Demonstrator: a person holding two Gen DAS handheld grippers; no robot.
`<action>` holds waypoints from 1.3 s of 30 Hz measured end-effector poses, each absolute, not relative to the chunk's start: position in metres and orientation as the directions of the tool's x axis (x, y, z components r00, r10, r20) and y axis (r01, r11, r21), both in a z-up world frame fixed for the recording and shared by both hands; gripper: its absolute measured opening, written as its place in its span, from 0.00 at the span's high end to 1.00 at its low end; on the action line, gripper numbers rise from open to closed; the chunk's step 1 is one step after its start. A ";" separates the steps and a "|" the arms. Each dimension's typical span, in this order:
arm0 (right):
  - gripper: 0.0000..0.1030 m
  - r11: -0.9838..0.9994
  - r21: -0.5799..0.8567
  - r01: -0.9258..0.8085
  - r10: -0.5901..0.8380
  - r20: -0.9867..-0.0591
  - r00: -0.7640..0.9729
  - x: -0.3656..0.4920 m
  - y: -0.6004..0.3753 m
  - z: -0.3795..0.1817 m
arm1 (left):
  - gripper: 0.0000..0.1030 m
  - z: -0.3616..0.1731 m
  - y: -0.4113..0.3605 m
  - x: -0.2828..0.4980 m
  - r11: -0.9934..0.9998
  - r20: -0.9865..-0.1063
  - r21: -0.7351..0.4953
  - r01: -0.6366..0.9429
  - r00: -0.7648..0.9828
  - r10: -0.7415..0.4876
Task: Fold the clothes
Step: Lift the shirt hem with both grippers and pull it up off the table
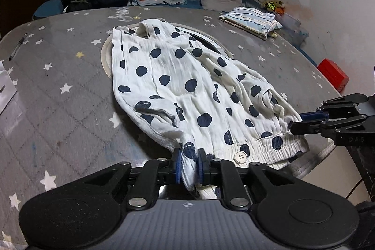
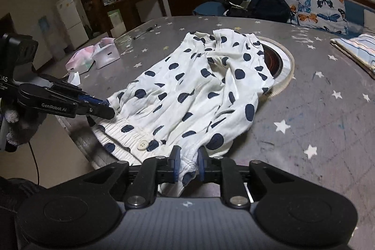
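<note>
Left gripper [image 1: 189, 162]: its blue-padded fingers [image 1: 177, 164] stand a narrow gap apart, with a bunched corner of the garment's waistband end pinched between them; the cloth fills the gap and hangs down below the pads.
Right gripper [image 2: 188, 164]: fingers [image 2: 174, 165] likewise nearly together, clamped on the other gathered corner of the same end.
Garment [image 1: 187, 86]: white cloth with dark blue dots, ribbed elastic waistband and a white button [image 1: 239, 155] at the near end between the two grips. It lies spread lengthwise on the table, its far end over a round inset hob [image 2: 279, 60] in the tabletop.
Table [image 1: 61, 109]: grey cover printed with stars, the near edge just under the grippers.
Each gripper in the other's view: the right one enters the left wrist view from the right edge, tips at the waistband's corner; the left one enters the right wrist view from the left.
Folded striped cloth [image 1: 252, 20]: lies at the far right of the table, well apart from the garment.
Pen [image 1: 17, 47]: far left of the table.
</note>
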State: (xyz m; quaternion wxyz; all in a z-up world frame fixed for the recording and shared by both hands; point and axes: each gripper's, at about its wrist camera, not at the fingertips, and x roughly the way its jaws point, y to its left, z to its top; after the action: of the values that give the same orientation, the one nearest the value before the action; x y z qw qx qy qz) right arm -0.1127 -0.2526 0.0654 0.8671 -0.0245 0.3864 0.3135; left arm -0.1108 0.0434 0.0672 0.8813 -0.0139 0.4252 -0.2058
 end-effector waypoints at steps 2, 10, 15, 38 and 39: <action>0.82 0.803 0.208 -0.559 0.528 -0.683 0.504 -0.112 -0.256 0.069 | 0.80 0.072 0.046 -0.110 0.914 -0.737 -0.191 0.357 0.563 -0.374; 0.75 0.807 0.212 -0.551 0.538 -0.650 0.538 -0.097 -0.270 0.091 | 0.58 0.090 0.052 -0.107 0.908 -0.689 -0.183 0.377 0.610 -0.393; 0.75 0.829 0.157 -0.536 0.496 -0.647 0.579 -0.066 -0.266 0.092 | 0.59 0.091 0.056 -0.086 0.929 -0.690 -0.173 0.327 0.633 -0.351; 0.75 0.882 0.136 -0.451 0.416 -0.674 0.610 0.169 -0.217 0.065 | 0.60 0.080 0.065 0.130 0.987 -0.673 -0.094 0.128 0.723 -0.158; 0.75 0.882 0.145 -0.448 0.420 -0.674 0.608 0.176 -0.216 0.063 | 0.60 0.078 0.065 0.138 0.986 -0.674 -0.095 0.135 0.720 -0.164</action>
State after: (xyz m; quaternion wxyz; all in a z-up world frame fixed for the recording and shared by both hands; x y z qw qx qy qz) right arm 0.1755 -0.2163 0.0634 0.8965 -0.0189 0.3708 0.2419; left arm 0.1377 0.0646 0.0781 0.9272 -0.0197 0.3653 -0.0807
